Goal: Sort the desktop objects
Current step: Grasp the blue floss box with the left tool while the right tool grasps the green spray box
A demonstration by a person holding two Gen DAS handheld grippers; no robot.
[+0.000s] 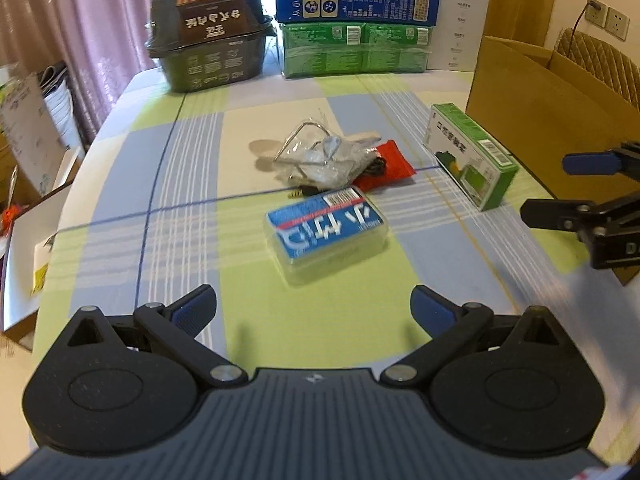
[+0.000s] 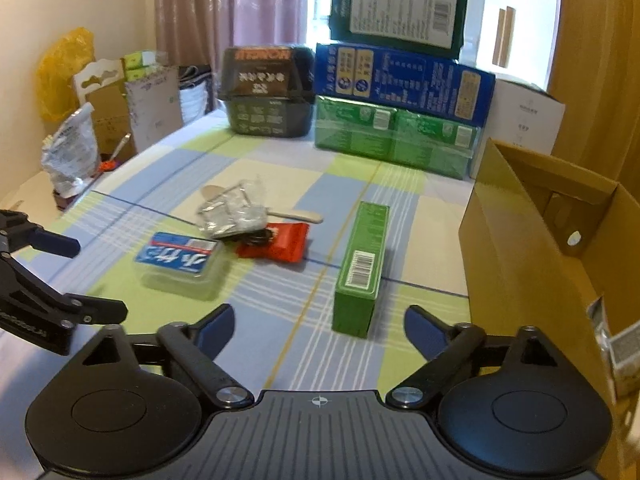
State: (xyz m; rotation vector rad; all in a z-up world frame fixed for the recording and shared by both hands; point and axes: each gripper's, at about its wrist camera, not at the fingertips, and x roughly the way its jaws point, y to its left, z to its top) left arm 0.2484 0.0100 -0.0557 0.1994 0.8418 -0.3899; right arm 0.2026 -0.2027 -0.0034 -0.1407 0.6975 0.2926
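A clear plastic case with a blue label [image 1: 326, 232] [image 2: 180, 262] lies on the checked tablecloth just ahead of my left gripper [image 1: 314, 310], which is open and empty. Behind the case sit a crumpled clear bag [image 1: 320, 156] [image 2: 234, 210] and a red packet [image 1: 386, 168] [image 2: 282, 242]. A green carton [image 1: 470, 156] [image 2: 362, 264] lies to the right, straight ahead of my right gripper [image 2: 320, 328], also open and empty. Each gripper shows at the edge of the other's view: the right gripper [image 1: 556, 186] and the left gripper [image 2: 90, 278].
An open cardboard box [image 2: 532, 240] [image 1: 536, 108] stands at the table's right edge. Stacked blue and green cartons [image 1: 356, 20] [image 2: 396, 108] and a black tub [image 1: 208, 36] [image 2: 268, 92] line the far side. A wooden spatula [image 2: 296, 215] lies behind the red packet. Clutter fills the floor left of the table.
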